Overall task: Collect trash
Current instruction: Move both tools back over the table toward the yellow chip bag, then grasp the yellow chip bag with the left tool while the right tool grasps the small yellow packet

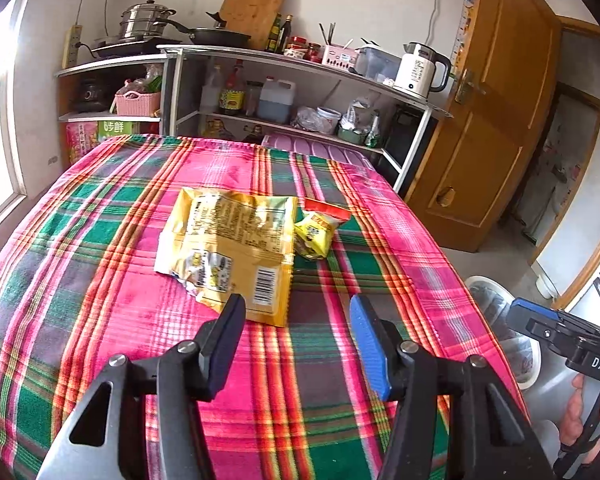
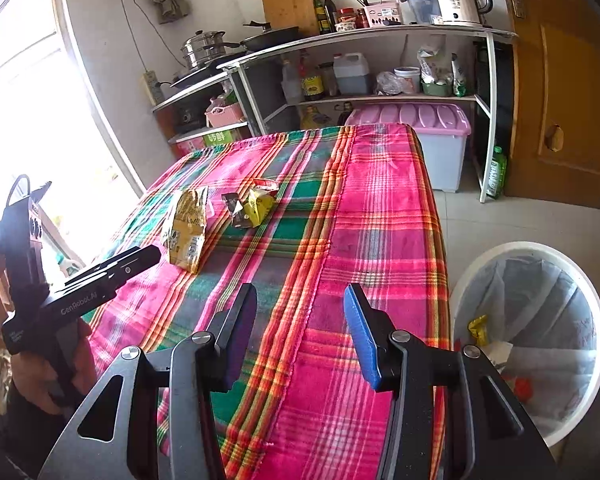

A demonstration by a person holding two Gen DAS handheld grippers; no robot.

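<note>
With both your left gripper [image 1: 296, 304] and right gripper [image 2: 298, 294] empty, jaws apart, next reach the large yellow wrapper [image 1: 228, 248] mid-surface, then carry it right to the white bin [image 2: 580, 280].

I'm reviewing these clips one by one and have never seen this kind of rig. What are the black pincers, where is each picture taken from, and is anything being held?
There is no robot: a person holds one hand-held claw in each hand, each with a fisheye camera looking along its fingers. One picture looks over the left claw, the other over the right claw. Both stand open and hold nothing. They point at a table under a plaid cloth. On it lie a large yellow wrapper, a small yellow packet and, seen only from the right, a dark wrapper. A lined white bin beside the table already holds some scraps.
</note>
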